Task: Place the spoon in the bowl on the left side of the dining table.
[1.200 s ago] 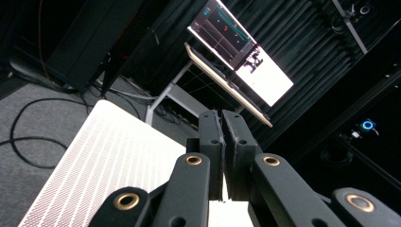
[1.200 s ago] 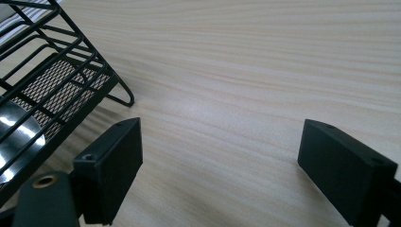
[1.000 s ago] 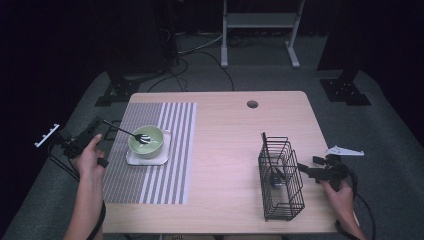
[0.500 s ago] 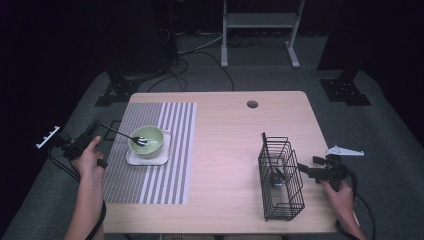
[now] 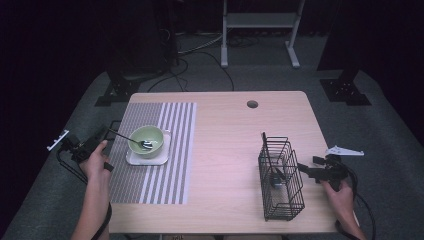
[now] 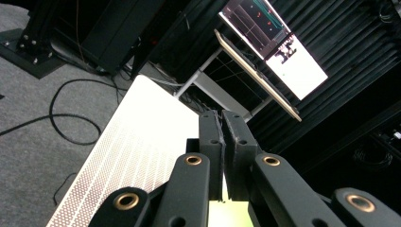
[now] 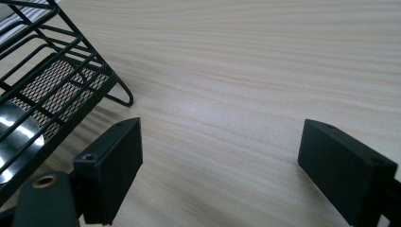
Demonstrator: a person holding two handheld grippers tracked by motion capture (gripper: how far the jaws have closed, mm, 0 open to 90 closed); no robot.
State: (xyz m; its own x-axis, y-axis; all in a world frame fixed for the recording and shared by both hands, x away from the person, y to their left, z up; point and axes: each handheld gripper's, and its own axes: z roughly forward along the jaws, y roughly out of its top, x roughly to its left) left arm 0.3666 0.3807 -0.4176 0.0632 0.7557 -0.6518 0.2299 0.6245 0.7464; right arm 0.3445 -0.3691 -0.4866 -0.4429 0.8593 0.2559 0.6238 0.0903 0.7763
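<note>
Since a second ago, our left claw [image 5: 106, 132] has barely shifted at the worktop's [image 5: 225, 150] left edge; the spoon [image 5: 131, 139] it grips seems to have tilted slightly lower into the green bowl [image 5: 146, 140]. Our right claw [image 5: 303, 170] has stayed where it was, beside the black wire basket [image 5: 281, 179].

From the left gripper view, our left claw [image 6: 222, 156] is clenched, jaws pressed nearly together. In the high view they pinch the thin spoon handle, whose rounded end rests inside the bowl. That bowl sits on a white square plate [image 5: 134, 159] on the striped mat [image 5: 160, 150], well apart from the basket. Our right claw [image 7: 220, 165] is released, jaws spread wide over bare wood, with the basket [image 7: 52, 85] just beside its left jaw and something shiny lying in the basket's bottom.

We judge the step in hand to be lifting the spoon out of the bowl, likely bound for the basket. Next we would need to raise the handle cleanly so the spoon clears the bowl's rim without dragging the bowl off its plate, then carry it across the worktop.
</note>
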